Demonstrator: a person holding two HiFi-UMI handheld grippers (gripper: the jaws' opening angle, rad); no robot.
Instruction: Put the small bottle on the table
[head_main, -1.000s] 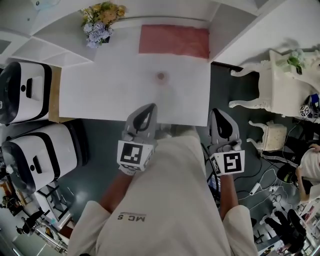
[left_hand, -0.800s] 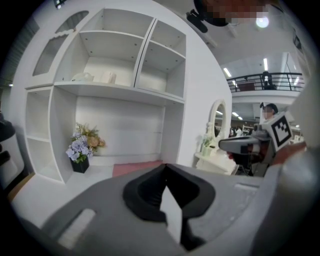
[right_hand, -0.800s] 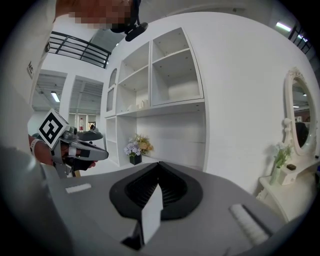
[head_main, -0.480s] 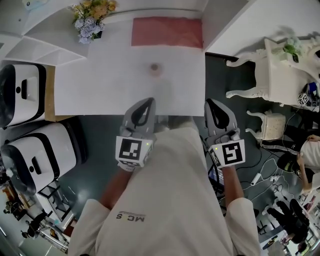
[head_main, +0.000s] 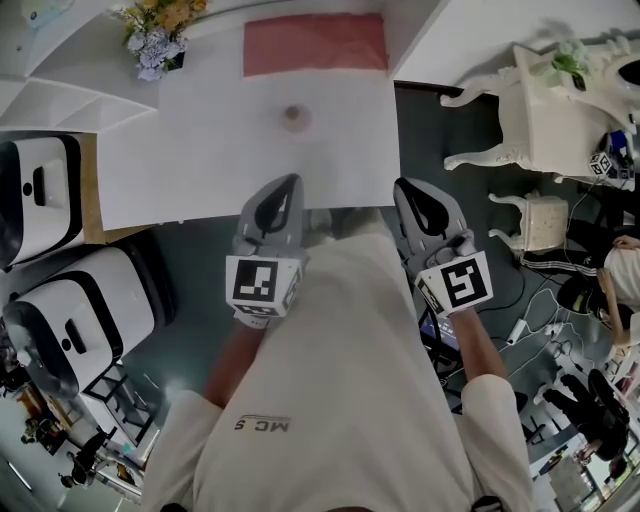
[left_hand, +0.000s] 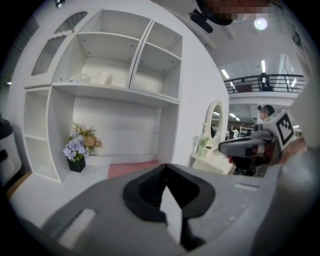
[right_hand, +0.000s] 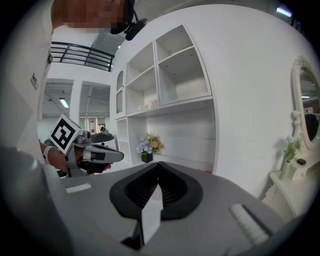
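Head view: small bottle (head_main: 293, 117) on table (head_main: 190, 150), apart ahead of left tool (head_main: 289, 182) and right tool (head_main: 405, 187), both pressed together.

The table (head_main: 200, 150) and small bottle (head_main: 293, 117) have slid up-left in view, and the right gripper (head_main: 408, 188) has angled inward.

Worktop (head_main: 200, 150): upper centre of frame.
On it: small bottle (head_main: 293, 117) mid-worktop; mat (head_main: 315, 44) behind, at top edge; flowers (head_main: 152, 35) upper left; dressing table (head_main: 560, 110) apart, upper right.
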